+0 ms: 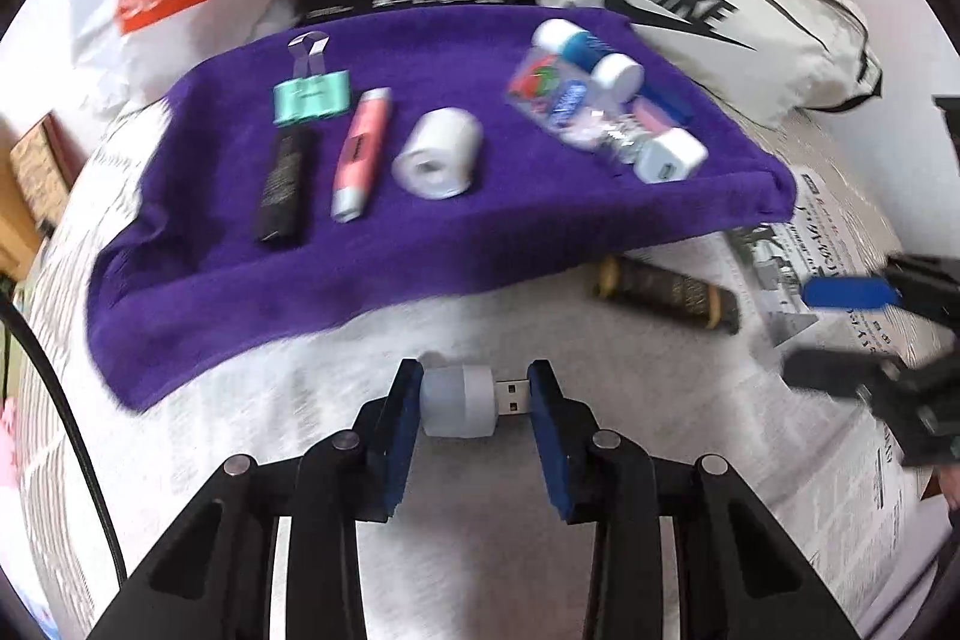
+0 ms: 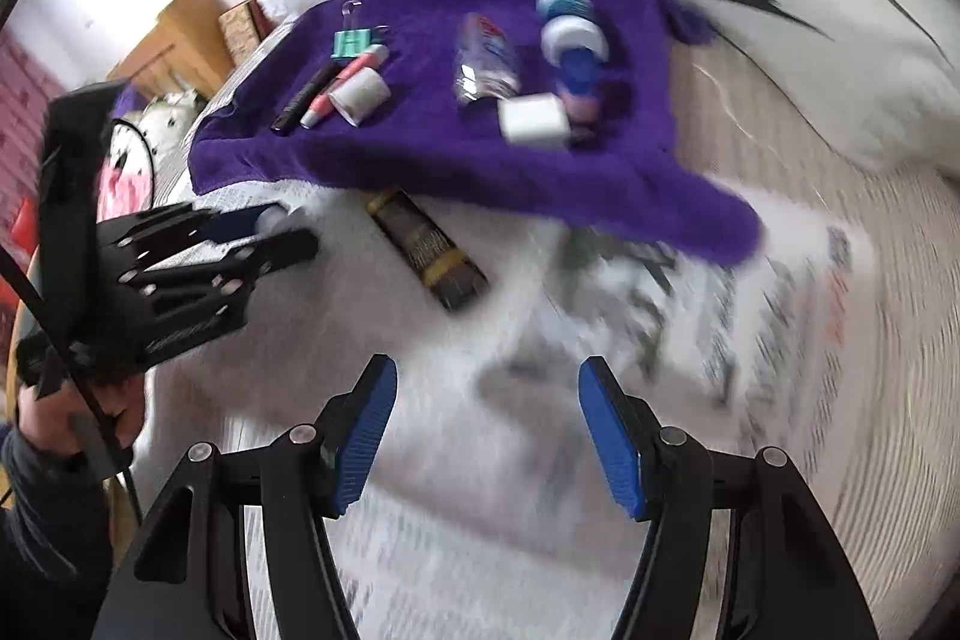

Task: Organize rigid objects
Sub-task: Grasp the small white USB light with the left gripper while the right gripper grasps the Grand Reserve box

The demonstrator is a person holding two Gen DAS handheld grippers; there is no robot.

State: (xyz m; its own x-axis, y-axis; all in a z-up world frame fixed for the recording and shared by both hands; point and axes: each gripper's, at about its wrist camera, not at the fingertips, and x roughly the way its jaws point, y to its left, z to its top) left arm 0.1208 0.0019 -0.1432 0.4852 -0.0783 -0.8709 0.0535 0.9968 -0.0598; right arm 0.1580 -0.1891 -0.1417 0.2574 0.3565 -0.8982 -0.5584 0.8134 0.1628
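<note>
- Left wrist view: small USB lamp (image 1: 456, 400), with a short, frosted white cylindrical body and a bare metal plug at one end.
- Lying on newspaper (image 1: 600, 388) just in front of the near edge of the purple towel (image 1: 420, 244), apart from it.
- Long axis set crosswise in this view, spanning the gap between the pads; plug toward the right pad, rounded white end toward the left pad.
- Left hand-held gripper (image 1: 477, 379) clamped end to end on the USB lamp, blue pads meeting both of its ends.
- Right wrist view: right hand-held gripper (image 2: 487, 376) standing open above the newspaper, with nothing between its pads.
- On the towel, left group: mint binder clip (image 1: 311, 97), black stick (image 1: 282, 187), pink highlighter (image 1: 360, 154) and white roll (image 1: 438, 154), laid side by side.
- On the towel, right group: white charger block (image 1: 669, 157) among blue-and-white tubes and a clear packet, blurred and not told apart.
- Off the towel: dark tube with gold bands (image 1: 666, 293), lying on the newspaper near the towel's front edge.
</note>
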